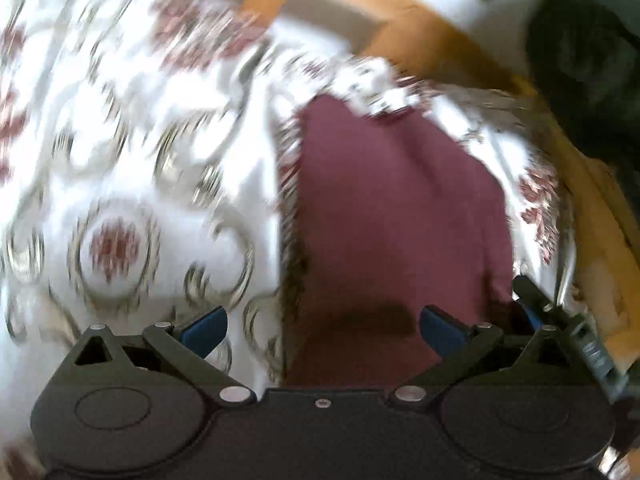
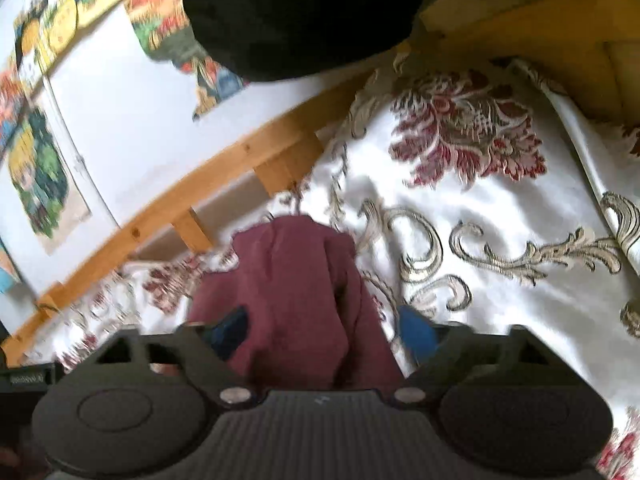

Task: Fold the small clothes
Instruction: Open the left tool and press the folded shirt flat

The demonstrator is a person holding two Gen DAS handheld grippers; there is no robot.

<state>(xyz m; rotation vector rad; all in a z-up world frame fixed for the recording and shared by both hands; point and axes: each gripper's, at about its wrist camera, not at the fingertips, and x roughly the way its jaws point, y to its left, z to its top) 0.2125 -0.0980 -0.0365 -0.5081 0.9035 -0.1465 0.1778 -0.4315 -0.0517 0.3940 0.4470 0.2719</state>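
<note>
Between the spread fingers of the left gripper (image 1: 323, 330), apart from both blue pads, lies the soft maroon cloth garment (image 1: 400, 216) on the white floral bedspread (image 1: 120, 160). The right gripper (image 2: 324, 332) straddles a raised fold, seemingly not yet pinching. Judged step: regrasping; next, close on edges.

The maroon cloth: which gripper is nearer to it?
Right. The right gripper has the maroon cloth bunched between its fingers; the left gripper hangs open above it.

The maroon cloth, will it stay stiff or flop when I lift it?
The maroon cloth will probably flop: it lies creased and bunched. It looks thin, so likely light. On the glossy bedspread it may slide when pushed.
</note>
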